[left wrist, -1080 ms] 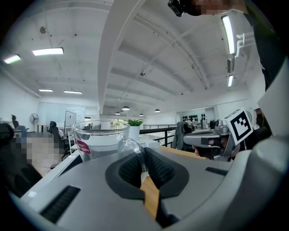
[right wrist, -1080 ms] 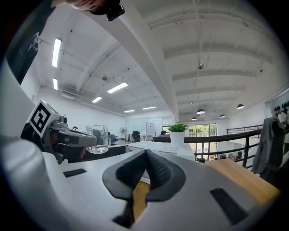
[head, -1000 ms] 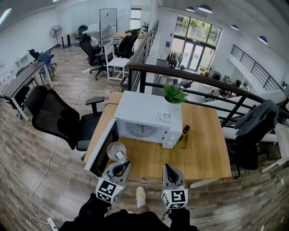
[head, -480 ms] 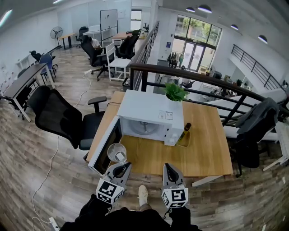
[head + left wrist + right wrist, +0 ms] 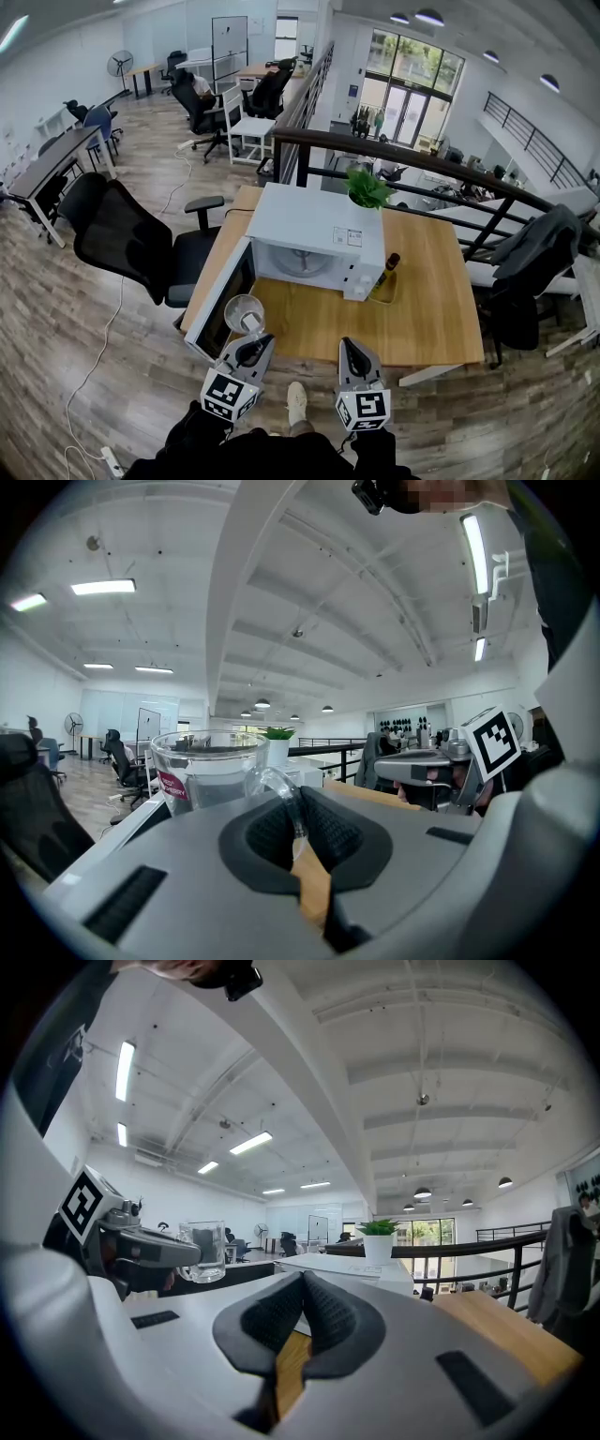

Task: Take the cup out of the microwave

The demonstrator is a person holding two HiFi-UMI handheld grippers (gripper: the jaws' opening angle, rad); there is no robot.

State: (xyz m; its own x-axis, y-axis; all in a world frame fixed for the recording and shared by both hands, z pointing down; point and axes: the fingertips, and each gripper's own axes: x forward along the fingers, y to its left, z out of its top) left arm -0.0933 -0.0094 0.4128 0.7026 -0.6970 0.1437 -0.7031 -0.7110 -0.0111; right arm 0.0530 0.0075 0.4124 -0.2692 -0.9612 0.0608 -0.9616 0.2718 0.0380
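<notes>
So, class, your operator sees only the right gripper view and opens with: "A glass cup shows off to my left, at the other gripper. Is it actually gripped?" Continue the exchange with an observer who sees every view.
Observer: Yes. The left gripper is shut on the cup by its handle; the glass loop sits between the pads.
Operator: Is the cup out of the microwave?
Observer: In the head view the cup is held outside the microwave, by its open door.
Operator: Anything standing on my side of the table?
Observer: A dark bottle stands beside the microwave's right end.
</notes>
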